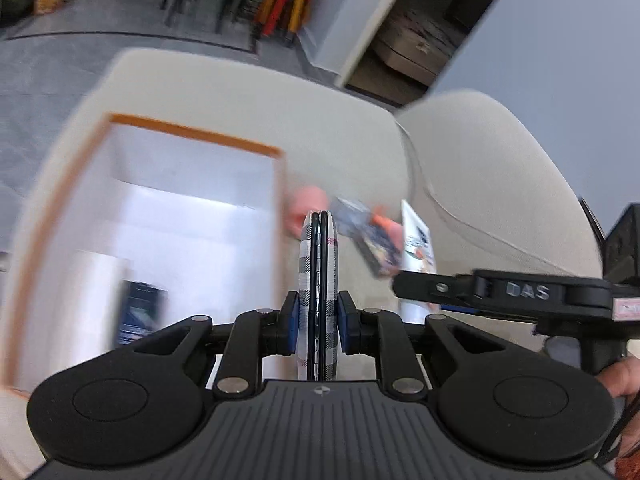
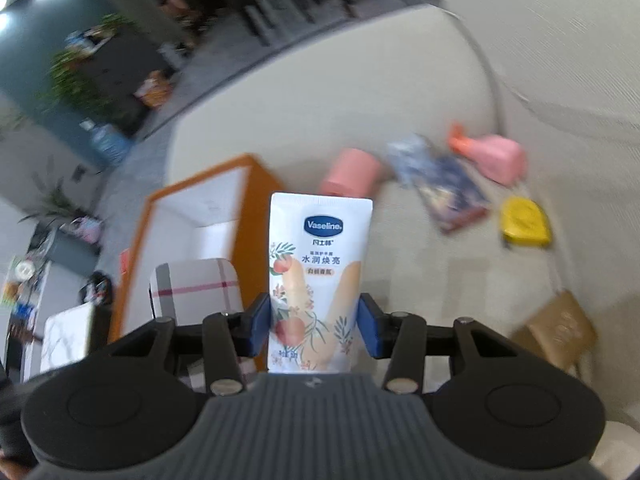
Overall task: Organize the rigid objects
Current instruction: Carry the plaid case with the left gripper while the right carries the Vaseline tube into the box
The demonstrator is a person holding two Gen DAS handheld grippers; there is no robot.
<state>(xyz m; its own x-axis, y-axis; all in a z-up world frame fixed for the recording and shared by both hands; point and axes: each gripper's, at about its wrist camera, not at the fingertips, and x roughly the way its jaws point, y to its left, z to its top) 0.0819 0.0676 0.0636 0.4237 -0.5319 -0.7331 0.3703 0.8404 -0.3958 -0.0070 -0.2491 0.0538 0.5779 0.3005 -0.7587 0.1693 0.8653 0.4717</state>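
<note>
My left gripper (image 1: 318, 322) is shut on a flat plaid case (image 1: 319, 280), held edge-on above the sofa beside the orange-rimmed white box (image 1: 192, 208). The case also shows in the right wrist view (image 2: 196, 288). My right gripper (image 2: 314, 328) is shut on a white Vaseline tube (image 2: 318, 276), held upright above the sofa, right of the box (image 2: 208, 208). The tube shows in the left wrist view (image 1: 418, 248), with the right gripper's body at the right edge. A dark item (image 1: 140, 312) lies inside the box.
On the beige sofa seat (image 2: 360, 100) lie a pink roll (image 2: 352, 174), a dark printed packet (image 2: 448, 188), a pink spray bottle (image 2: 492, 156), a yellow tape measure (image 2: 524, 222) and a brown box (image 2: 556, 332). Grey floor, chairs and plants lie beyond the sofa.
</note>
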